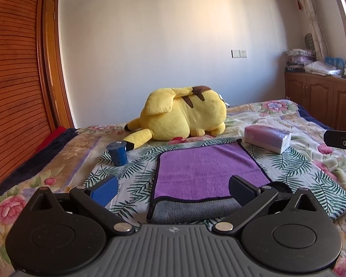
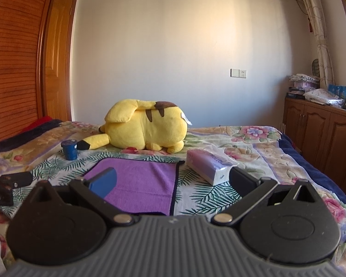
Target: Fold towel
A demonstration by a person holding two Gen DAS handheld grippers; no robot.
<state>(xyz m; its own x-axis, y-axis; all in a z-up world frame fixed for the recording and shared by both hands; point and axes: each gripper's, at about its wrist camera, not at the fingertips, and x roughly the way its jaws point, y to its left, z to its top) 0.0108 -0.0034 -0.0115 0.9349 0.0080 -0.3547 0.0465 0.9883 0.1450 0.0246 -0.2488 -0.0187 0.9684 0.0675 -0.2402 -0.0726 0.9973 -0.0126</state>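
A purple towel (image 1: pixel 203 170) with a dark hem lies flat on the leaf-print cloth on the bed; its near edge is turned over and shows the grey underside (image 1: pixel 191 210). My left gripper (image 1: pixel 173 190) is open and empty, hovering over the towel's near edge with one finger on each side. In the right wrist view the towel (image 2: pixel 145 180) lies ahead and to the left. My right gripper (image 2: pixel 171 182) is open and empty above the towel's near right corner. Part of the right gripper's body shows at the right edge of the left wrist view (image 1: pixel 341 142).
A yellow plush toy (image 1: pixel 184 115) lies behind the towel. A blue cup (image 1: pixel 117 153) stands at the far left of the cloth. A tissue pack (image 1: pixel 267 138) lies at the towel's far right corner. Wooden cabinets (image 2: pixel 320 138) stand right of the bed.
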